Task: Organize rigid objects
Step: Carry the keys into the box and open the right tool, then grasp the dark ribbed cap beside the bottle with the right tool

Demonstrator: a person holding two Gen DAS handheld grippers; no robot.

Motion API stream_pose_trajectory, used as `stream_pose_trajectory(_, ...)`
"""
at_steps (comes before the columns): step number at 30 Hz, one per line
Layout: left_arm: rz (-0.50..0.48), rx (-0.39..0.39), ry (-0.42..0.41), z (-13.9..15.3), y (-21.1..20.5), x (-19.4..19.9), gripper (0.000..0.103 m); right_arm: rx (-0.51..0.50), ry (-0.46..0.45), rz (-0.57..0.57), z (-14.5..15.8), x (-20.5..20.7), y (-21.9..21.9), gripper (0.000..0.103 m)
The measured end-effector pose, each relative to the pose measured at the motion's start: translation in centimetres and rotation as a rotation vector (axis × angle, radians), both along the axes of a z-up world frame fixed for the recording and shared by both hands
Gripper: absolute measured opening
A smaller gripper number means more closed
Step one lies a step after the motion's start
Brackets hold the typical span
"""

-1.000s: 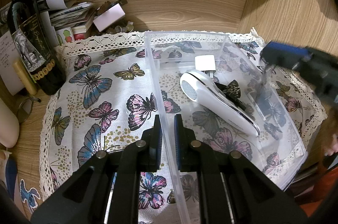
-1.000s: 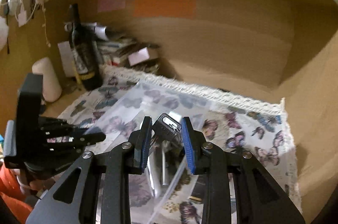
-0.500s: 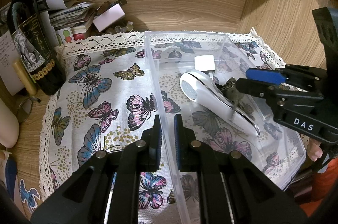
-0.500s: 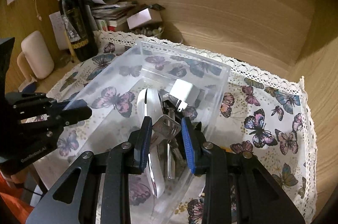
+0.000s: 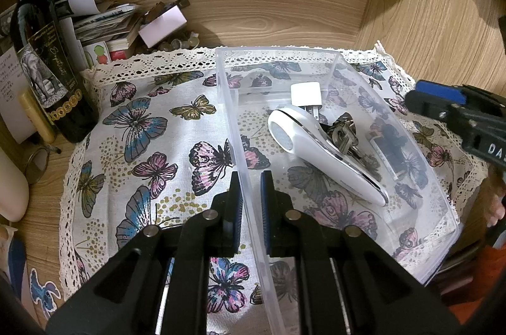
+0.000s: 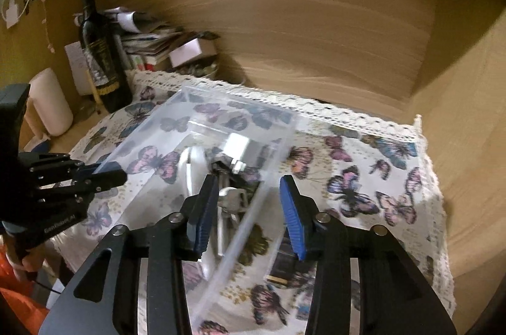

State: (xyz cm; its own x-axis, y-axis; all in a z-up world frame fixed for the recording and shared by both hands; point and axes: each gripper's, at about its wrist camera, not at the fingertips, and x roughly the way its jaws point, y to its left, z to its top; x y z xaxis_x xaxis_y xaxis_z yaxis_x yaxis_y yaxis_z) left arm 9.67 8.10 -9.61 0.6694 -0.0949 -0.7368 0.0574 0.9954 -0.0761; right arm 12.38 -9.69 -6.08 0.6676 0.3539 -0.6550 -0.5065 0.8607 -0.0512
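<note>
A clear plastic bin (image 5: 284, 56) stands on the butterfly cloth (image 5: 151, 129). My left gripper (image 5: 251, 199) is shut on the bin's left wall near the front. In the bin lie a white handheld device (image 5: 316, 151), a white charger plug (image 5: 306, 94) and a bunch of keys (image 5: 343, 132). My right gripper (image 6: 249, 192) hovers over the bin's right wall with its jaws opening. The keys (image 6: 232, 197) lie loose below its left finger, and no pad touches them. A dark flat object (image 6: 284, 259) lies on the cloth just outside that wall.
A wine bottle (image 5: 47, 66) and a pile of papers and small boxes (image 5: 104, 18) crowd the back left corner. A cream container (image 5: 9, 186) stands at the far left. Wooden walls close the back and the right side (image 5: 427, 18).
The right gripper brought the keys down into the bin, let them go, and drew back to the right with its jaws apart. The left gripper kept its hold and did not move.
</note>
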Motion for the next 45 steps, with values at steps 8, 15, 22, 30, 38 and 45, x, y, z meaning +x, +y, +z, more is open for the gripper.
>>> stream_pose_trajectory(8, 0.000, 0.001, -0.001, 0.0, 0.0, 0.0, 0.010, -0.016, 0.020, -0.127, -0.8, 0.3, -4.5, 0.043)
stream_pose_trajectory(15, 0.000, -0.001, 0.000, 0.0, -0.1, 0.1, 0.010, -0.036, 0.124, -0.150, -4.1, 1.2, -5.4, 0.043)
stream_pose_trajectory(22, -0.001, -0.002, 0.000, 0.0, 0.0, 0.0, 0.010, -0.063, 0.203, -0.156, -7.3, 2.4, -4.9, 0.043)
stream_pose_trajectory(30, 0.003, -0.009, 0.007, -0.2, 0.2, 0.1, 0.010, -0.022, 0.229, -0.207, -7.2, 3.9, -6.4, 0.043)
stream_pose_trajectory(38, 0.001, -0.005, 0.007, -0.4, 0.3, 0.1, 0.010, -0.047, 0.234, -0.158, -8.2, 5.2, -4.3, 0.034)
stream_pose_trajectory(45, 0.001, -0.005, 0.006, -0.4, 0.3, 0.1, 0.010, -0.037, 0.171, -0.169, -6.6, 4.4, -4.9, 0.022)
